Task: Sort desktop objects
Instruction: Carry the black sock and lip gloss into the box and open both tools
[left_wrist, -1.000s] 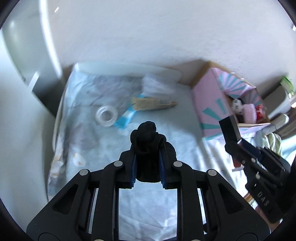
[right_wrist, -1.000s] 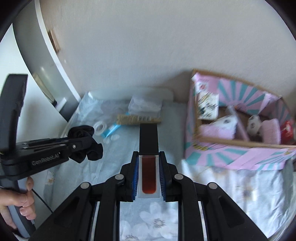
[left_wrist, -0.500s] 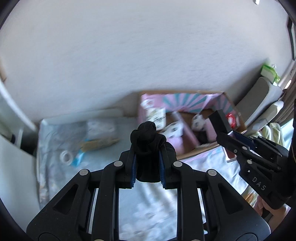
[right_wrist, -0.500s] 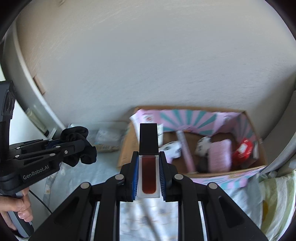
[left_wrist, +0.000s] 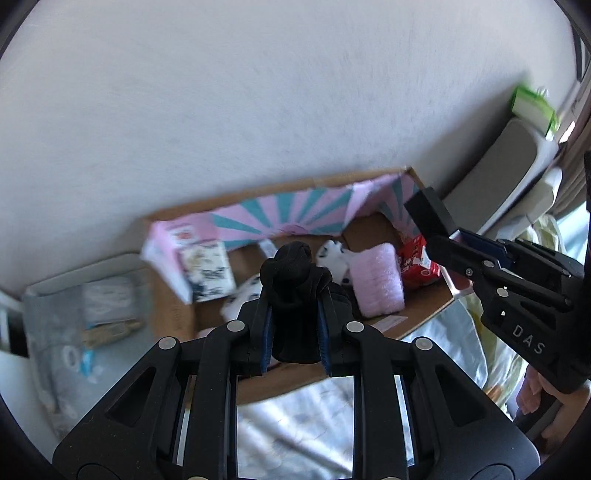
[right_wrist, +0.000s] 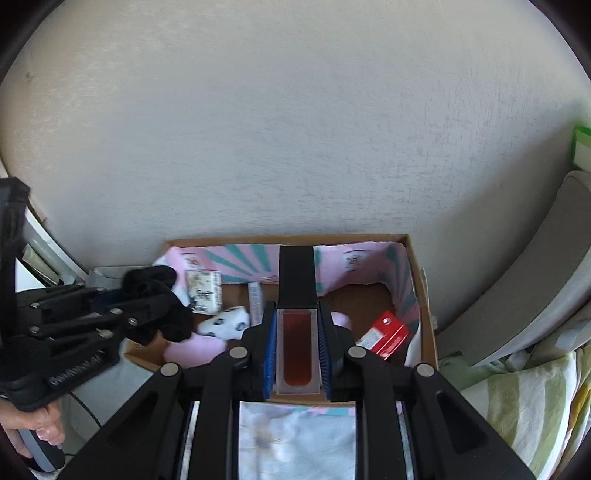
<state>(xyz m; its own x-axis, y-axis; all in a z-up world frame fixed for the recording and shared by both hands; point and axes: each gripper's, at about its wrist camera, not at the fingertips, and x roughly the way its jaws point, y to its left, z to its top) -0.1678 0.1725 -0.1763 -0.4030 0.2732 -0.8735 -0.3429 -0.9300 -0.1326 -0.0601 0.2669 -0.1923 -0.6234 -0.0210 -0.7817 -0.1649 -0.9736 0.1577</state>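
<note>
Left gripper (left_wrist: 294, 330): pinching black scrunchie (left_wrist: 293, 275) | Right gripper (right_wrist: 297, 350): pinching red-filled bottle (right_wrist: 296, 341) | Place: both above cardboard box (right_wrist: 421, 295) | Risk: early release, items miss box onto near cloth.

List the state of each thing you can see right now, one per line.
Left gripper: shut on black fabric scrunchie, above the box.
Right gripper: shut on clear black-capped tube of red liquid.
Pink-lined cardboard box: open, partly filled.
Small red carton: lying tilted inside the box.
</note>
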